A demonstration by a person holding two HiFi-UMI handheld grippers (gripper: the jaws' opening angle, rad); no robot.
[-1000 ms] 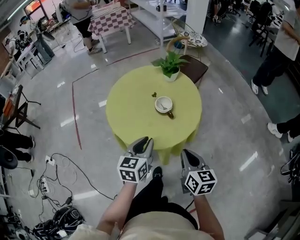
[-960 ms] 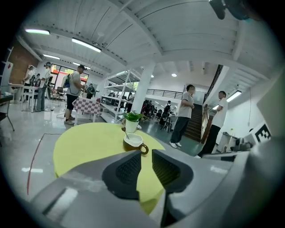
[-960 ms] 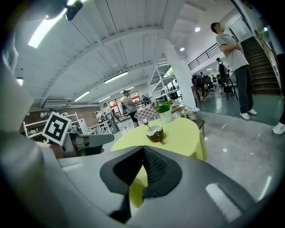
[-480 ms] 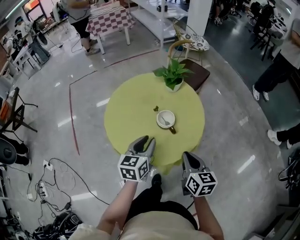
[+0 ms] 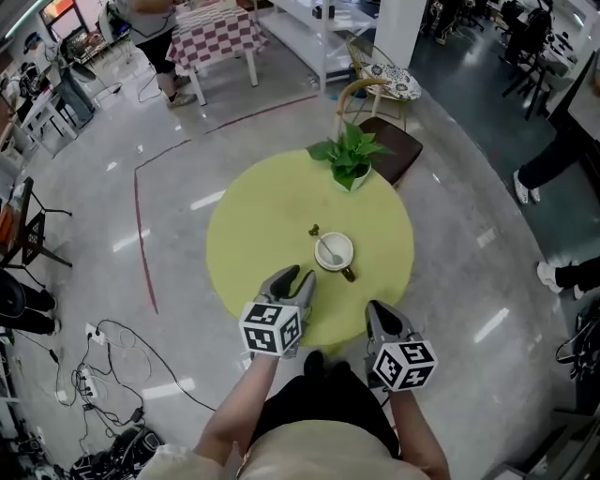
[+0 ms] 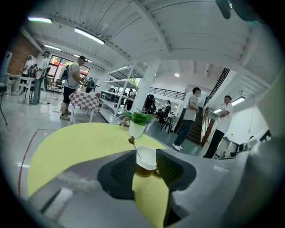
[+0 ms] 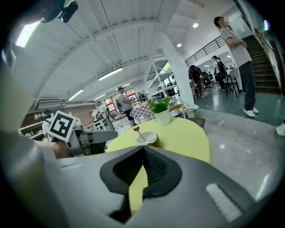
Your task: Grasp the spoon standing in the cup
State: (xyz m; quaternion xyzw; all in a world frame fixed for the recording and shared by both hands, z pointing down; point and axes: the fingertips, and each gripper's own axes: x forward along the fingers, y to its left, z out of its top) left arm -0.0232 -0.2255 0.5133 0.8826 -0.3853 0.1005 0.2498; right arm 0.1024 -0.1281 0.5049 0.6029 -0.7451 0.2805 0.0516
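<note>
A white cup (image 5: pixel 336 253) with a brown base stands on the round yellow table (image 5: pixel 262 225), on its near right part. A thin spoon (image 5: pixel 326 247) with a dark knob on its handle leans in the cup toward the back left. My left gripper (image 5: pixel 293 279) hovers over the table's near edge, left of the cup; its jaws are opening with nothing between them. In the left gripper view the cup (image 6: pixel 146 156) and spoon (image 6: pixel 135 148) show ahead between the fingers (image 6: pixel 123 169). My right gripper (image 5: pixel 378 316) is shut, just off the table's near edge, and sees the cup (image 7: pixel 147 138) ahead.
A potted green plant (image 5: pixel 352 161) stands at the table's far edge, with a dark chair (image 5: pixel 394 141) behind it. Cables (image 5: pixel 112 342) lie on the floor at left. People stand at the right (image 5: pixel 553 159) and back left (image 5: pixel 150 23), near a checked table (image 5: pixel 216 28).
The table and cup have drawn nearer in the head view. My left gripper has moved forward over the table's edge and its jaws have spread. The right gripper stays shut.
</note>
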